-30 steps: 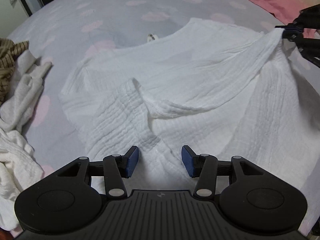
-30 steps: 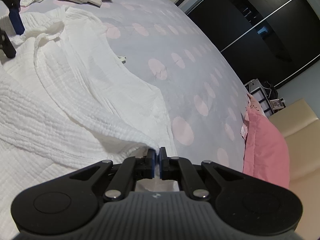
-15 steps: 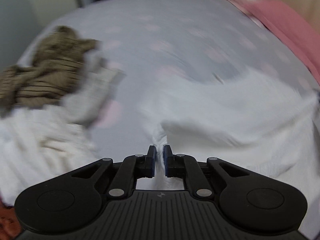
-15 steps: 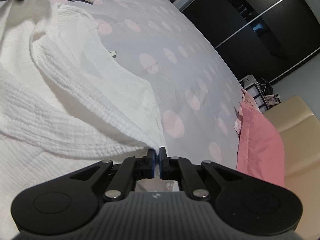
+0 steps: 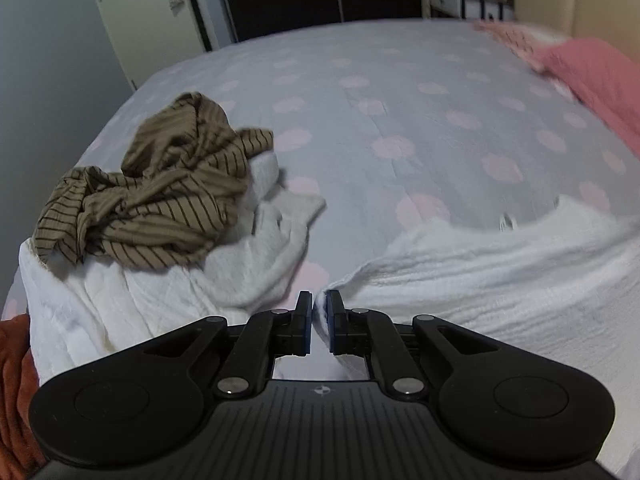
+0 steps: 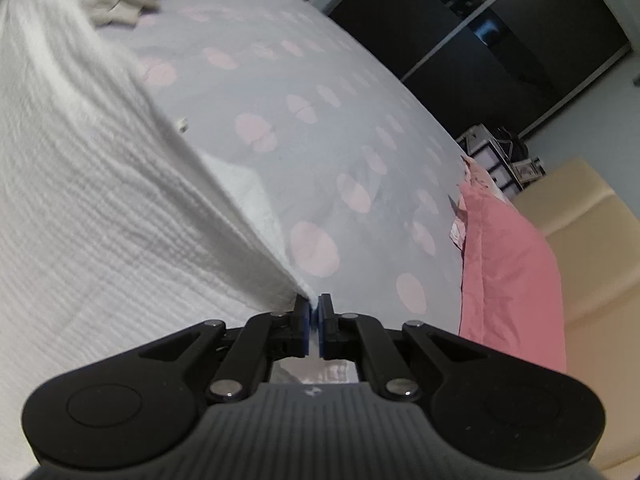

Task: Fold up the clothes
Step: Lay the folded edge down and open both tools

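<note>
Each claw, left claw (image 5: 319, 322) and right claw (image 6: 314, 326), pinches a corner of the soft, light, crinkled white garment (image 5: 500, 280), best gripped at its edges.

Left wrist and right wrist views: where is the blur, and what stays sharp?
Left wrist view: the white garment and pink pillow smear at the right edge, while the striped shirt and left tool look sharp. Right wrist view: the garment's top-left part streaks, the right tool is crisp, and fisheye bends the bed.
</note>
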`<state>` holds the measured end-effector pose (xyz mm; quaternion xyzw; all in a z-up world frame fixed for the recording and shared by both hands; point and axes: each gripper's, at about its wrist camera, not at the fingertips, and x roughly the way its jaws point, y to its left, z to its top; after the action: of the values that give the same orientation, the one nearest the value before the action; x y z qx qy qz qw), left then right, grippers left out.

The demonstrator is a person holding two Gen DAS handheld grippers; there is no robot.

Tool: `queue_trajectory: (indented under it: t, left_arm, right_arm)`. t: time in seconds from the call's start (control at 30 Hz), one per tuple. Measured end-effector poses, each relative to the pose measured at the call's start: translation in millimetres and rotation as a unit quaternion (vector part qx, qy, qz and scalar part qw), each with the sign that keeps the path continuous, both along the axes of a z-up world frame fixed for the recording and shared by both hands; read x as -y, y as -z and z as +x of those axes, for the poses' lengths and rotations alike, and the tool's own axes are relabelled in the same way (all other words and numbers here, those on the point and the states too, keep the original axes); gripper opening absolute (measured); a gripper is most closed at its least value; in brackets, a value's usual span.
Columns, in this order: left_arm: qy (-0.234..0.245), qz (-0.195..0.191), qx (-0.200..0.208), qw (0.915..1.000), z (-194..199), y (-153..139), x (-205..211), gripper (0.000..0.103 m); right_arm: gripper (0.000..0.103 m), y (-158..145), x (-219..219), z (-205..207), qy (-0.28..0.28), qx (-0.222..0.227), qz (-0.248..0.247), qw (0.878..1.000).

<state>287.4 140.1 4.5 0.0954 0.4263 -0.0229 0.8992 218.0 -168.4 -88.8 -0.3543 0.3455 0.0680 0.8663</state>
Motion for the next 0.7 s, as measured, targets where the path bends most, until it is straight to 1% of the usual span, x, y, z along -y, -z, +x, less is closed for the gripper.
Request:
queue_trajectory:
  t: [0.03, 0.13, 0.23, 0.3, 0.4, 0.47, 0.57, 0.7]
  left_arm:
    - [-0.003, -0.002, 0.008, 1.0, 4, -3, -1, 0.006]
    - [0.003, 0.01, 0.026, 0.9996, 17, -9, 4, 0.006]
    - [0.011, 0.024, 0.042, 0.9988, 32, -9, 15, 0.006]
    - [0.016, 0.038, 0.048, 0.998, 44, -3, 22, 0.006]
    - [0.016, 0.051, 0.043, 0.9976, 62, 15, 27, 0.006]
    - [0.016, 0.053, 0.032, 0.9979, 73, 32, 28, 0.006]
    - [0.027, 0.064, 0.02, 0.9974, 84, 57, 34, 0.006]
    - [0.05, 0.08, 0.001, 0.9955, 93, 85, 42, 0.006]
  right_arm:
    - [0.005, -5, 2, 3, 0.006, 0.005, 0.01, 1.0]
    - [0.005, -16, 7, 16, 0.021, 0.019, 0.034, 0.999]
    - [0.005, -17, 7, 31, 0.027, 0.028, 0.036, 0.999]
    - [0.005, -13, 8, 44, 0.033, 0.031, 0.038, 0.998]
    - [0.005, -4, 10, 63, 0.043, 0.03, 0.051, 0.997]
    - [0.005, 4, 12, 77, 0.051, 0.024, 0.066, 0.996]
    - [0.005, 24, 12, 96, 0.061, 0.005, 0.073, 0.996]
    - [0.005, 51, 11, 111, 0.061, -0.023, 0.062, 0.996]
